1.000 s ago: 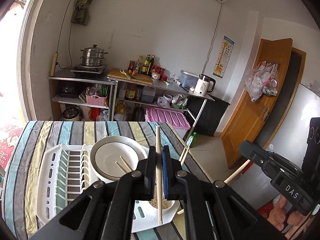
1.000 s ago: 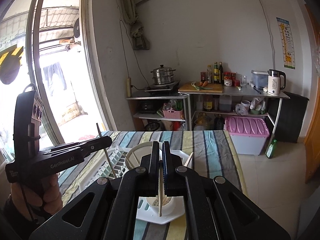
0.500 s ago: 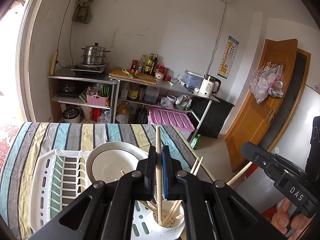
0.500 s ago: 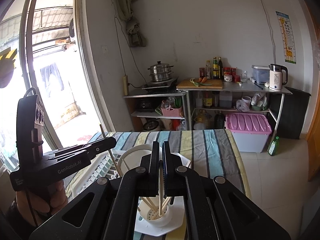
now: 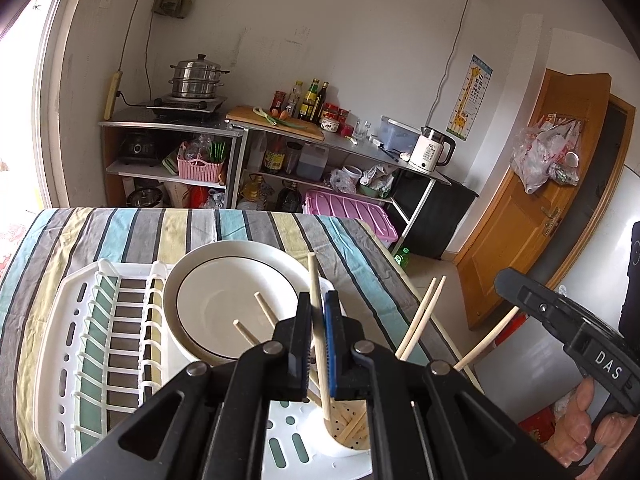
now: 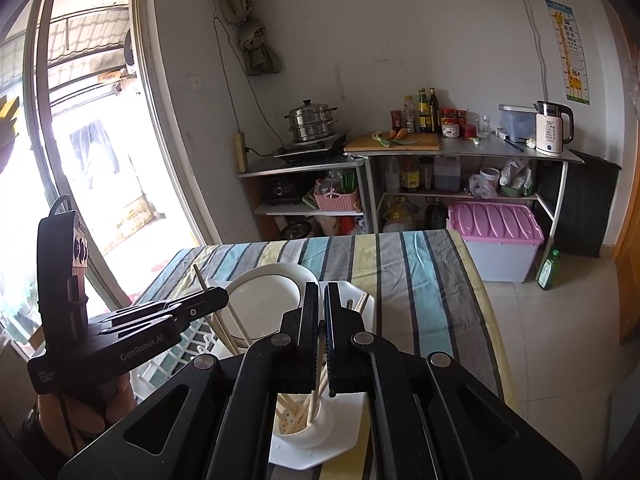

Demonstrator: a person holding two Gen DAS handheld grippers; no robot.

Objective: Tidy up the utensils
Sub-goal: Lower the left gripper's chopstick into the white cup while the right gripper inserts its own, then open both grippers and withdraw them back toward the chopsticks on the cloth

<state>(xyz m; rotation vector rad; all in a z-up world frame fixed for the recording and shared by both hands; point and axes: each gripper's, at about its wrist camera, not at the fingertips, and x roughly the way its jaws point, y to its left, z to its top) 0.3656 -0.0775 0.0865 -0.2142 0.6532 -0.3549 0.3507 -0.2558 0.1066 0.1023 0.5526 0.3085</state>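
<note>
Left wrist: perforated cup point(image 5: 352, 434) holds chopsticks point(image 5: 420, 322); bowl point(image 5: 228, 300) in rack point(image 5: 72, 340).

home kitchen | steamer pot point(image 5: 198, 76) on stove | sauce bottles point(image 5: 314, 98) | electric kettle point(image 6: 552, 127)

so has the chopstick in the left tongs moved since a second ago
Yes. The chopstick in the left tongs has come down: its lower end, earlier above the white holder cup, now reaches into it.
</note>
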